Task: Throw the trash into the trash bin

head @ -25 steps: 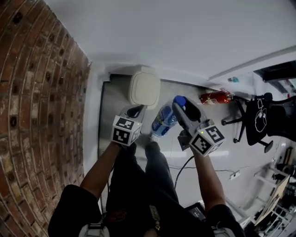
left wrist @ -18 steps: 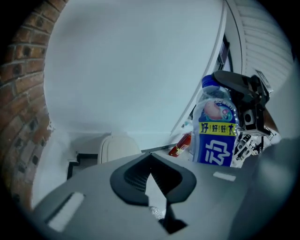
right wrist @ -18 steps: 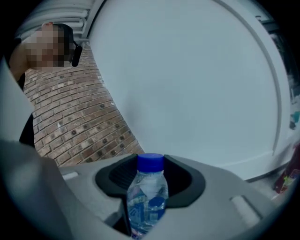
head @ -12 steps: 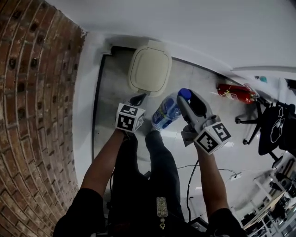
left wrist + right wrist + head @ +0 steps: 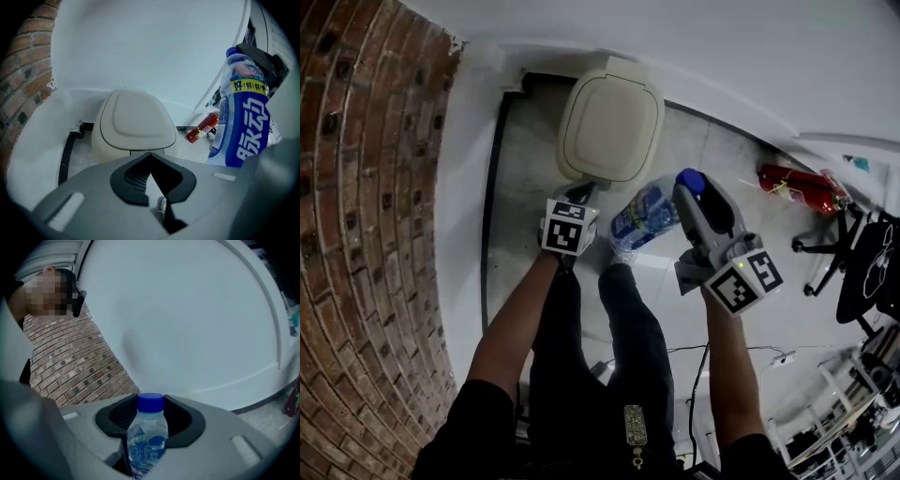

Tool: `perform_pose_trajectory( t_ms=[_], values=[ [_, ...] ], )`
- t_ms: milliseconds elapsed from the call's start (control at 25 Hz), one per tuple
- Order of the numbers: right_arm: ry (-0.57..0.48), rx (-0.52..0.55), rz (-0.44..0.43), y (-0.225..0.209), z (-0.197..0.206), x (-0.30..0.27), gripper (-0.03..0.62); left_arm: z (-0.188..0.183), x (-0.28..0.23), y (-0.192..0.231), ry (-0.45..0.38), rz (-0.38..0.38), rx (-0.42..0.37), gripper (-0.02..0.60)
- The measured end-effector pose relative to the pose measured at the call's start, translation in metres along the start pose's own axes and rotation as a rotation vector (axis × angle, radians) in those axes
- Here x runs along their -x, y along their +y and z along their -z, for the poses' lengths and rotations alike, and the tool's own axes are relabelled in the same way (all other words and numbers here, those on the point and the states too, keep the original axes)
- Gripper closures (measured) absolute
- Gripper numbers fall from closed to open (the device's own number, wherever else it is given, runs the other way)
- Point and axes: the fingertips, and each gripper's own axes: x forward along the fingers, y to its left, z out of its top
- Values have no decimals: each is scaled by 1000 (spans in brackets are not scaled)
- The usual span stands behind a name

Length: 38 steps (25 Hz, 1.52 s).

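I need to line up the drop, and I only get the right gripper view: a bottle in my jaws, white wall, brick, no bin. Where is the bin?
Observer: The trash bin stands on the floor against the white wall. In the head view it is just ahead of the bottle and to its left.
Operator: Can I drop it straight in?
Observer: Not yet. The lid is closed.
Operator: Is the other gripper free to open it?
Observer: The left gripper is shut with nothing in it, and it points down at the near edge of the trash bin.
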Motion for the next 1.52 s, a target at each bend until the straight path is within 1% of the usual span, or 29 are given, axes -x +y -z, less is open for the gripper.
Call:
perform_pose_trajectory(
  t_ms=[120,240,320,520,640,720,880,1040,1120,1240,1360,1520],
  values=[
    [-14,-9,9,-4,1,4,418,4,-5,3,1,-20,2,577],
    [-9,-3,23,-7,4,10,418,6,-8,2,27,-43,-37,575],
    [-11,-6,35,-9,5,11,418,7,-9,3,40,-46,-44,576],
    [-40,-30,79,-16,-1,11,418,1,-3,3,33,-8,12,577],
    [-77,-63,112,-22,-12,6,418,-6,14,5,13,6,28,575],
    [-113,-75,127,-24,-22,-2,418,-11,26,6,14,14,37,575],
    [-188,-33,145,-18,-39,-31,418,-24,50,11,27,23,39,575],
    [-210,58,172,-16,-46,-71,418,-43,69,18,21,28,51,575],
    [-196,103,189,-17,-43,-93,418,-53,77,22,17,26,47,575],
    [-142,171,207,-18,-29,-124,418,-63,86,29,9,26,44,575],
    [-68,235,212,-21,-8,-150,418,-66,89,35,7,34,49,575],
    [29,285,205,-26,30,-169,418,-60,92,42,13,41,70,575]
  ],
)
